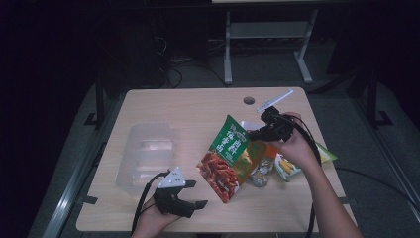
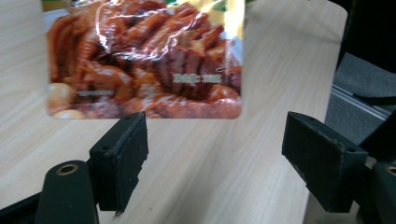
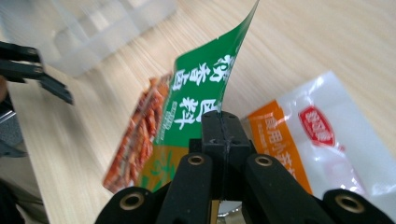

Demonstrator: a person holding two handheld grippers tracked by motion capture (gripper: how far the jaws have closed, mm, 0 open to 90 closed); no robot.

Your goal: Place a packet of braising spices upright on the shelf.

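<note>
Green snack packet (image 1: 229, 157) being held above the tabletop (image 1: 198, 106) edge-on by the right gripper (image 1: 261, 132), jaws clamped, left gripper (image 1: 194, 194) being kept near the near edge, jaws wide.

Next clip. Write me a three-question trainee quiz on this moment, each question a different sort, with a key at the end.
1. Multiple choice: what is the right gripper shut on? A) the clear plastic compartment tray; B) the green-and-red foil snack pouch; C) the white-and-orange plastic packet.
2. True or false: the left gripper has its jaws closed on the pouch's lower edge.
3. Short answer: on which side of the wooden table does the clear tray sit, the person's left or right?

Key
1. B: the jaws pinch the pouch near its green upper part, holding it lifted and tilted.
2. False: the jaws stand apart, with the pouch beyond them.
3. The person's left.
</note>
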